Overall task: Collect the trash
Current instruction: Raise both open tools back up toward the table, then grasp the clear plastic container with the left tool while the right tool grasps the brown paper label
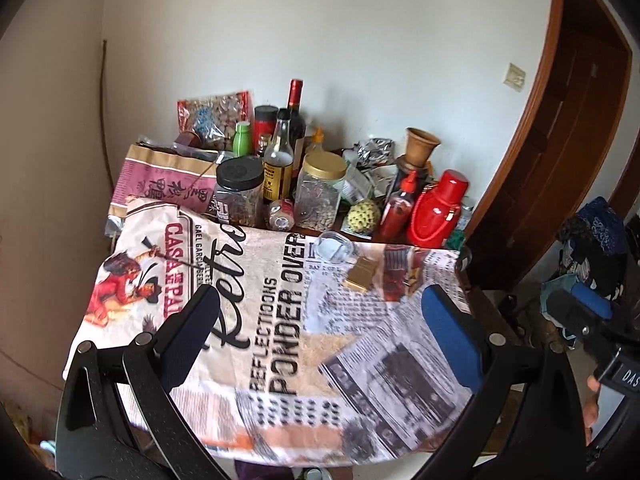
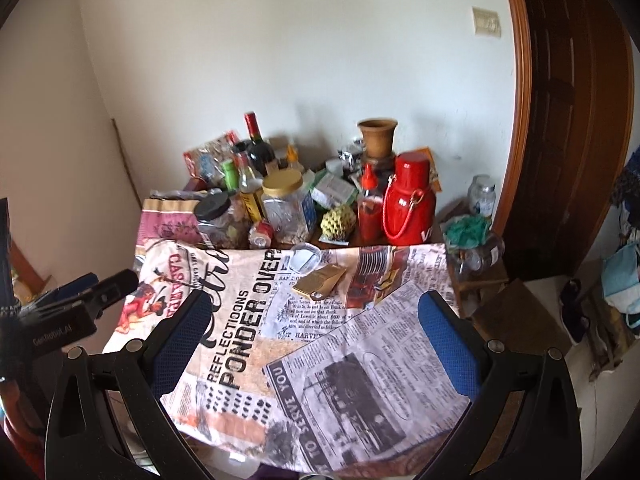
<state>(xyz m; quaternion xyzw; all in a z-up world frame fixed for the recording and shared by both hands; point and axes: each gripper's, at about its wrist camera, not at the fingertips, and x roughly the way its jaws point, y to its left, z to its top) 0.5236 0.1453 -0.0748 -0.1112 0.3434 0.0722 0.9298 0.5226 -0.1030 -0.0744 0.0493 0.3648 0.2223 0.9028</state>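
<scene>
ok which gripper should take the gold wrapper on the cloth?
Probably right. The gold wrapper lies nearly between the open right gripper fingers; from the left gripper, also open, it sits off toward the right finger.

A home: sauce bottles (image 1: 277, 160) and jars (image 1: 320, 190) crowd a cloth-covered table (image 1: 256, 320).

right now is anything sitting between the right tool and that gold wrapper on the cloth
Nothing visible does. The right tool is open above the printed cloth, and only bare cloth lies between it and the gold wrapper. A clear plastic cup lies just past the wrapper, on its far side.
</scene>
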